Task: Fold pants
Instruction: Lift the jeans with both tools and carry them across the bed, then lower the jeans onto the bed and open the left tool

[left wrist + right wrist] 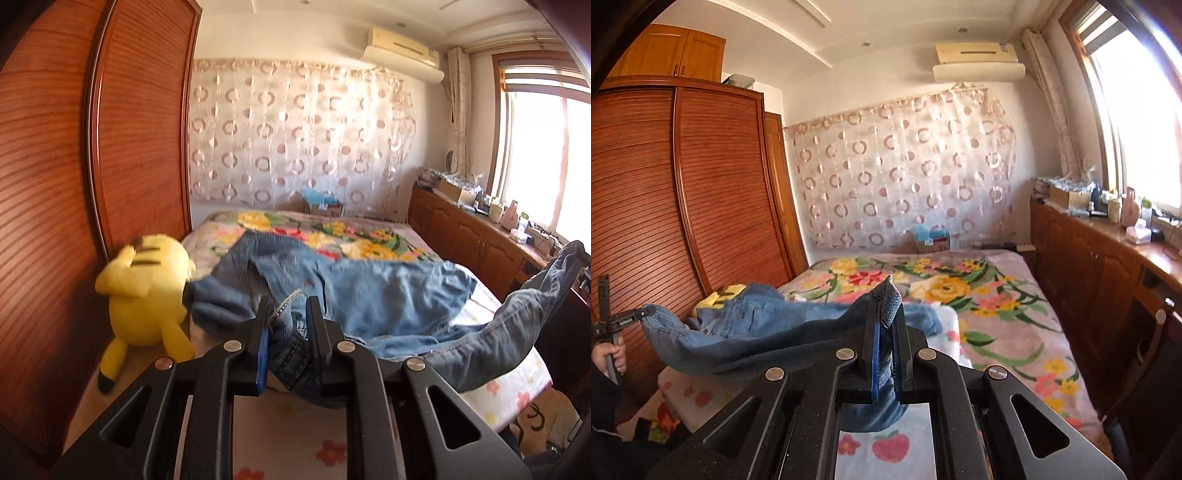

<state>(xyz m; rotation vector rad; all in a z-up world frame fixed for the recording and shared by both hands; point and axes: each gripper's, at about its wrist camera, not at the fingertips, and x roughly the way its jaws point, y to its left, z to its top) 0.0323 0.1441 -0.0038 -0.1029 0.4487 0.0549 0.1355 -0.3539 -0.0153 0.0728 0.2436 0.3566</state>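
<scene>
Blue denim pants (369, 295) lie crumpled across the bed, with both near ends lifted off it. My left gripper (289, 306) is shut on a bunched seam of the denim. From there a strip of the pants rises to the right edge (565, 258), where the other gripper holds it. In the right wrist view my right gripper (886, 314) is shut on a hem corner that sticks up between its fingers. The pants (757, 325) hang in a sagging band to the left gripper (613, 321), held by a hand (613, 356).
A yellow plush toy (147, 288) sits on the bed beside the wooden wardrobe (129, 147) at the left. A floral blanket (979, 295) covers the far bed. A low wooden cabinet (1089, 266) with clutter runs under the window at the right.
</scene>
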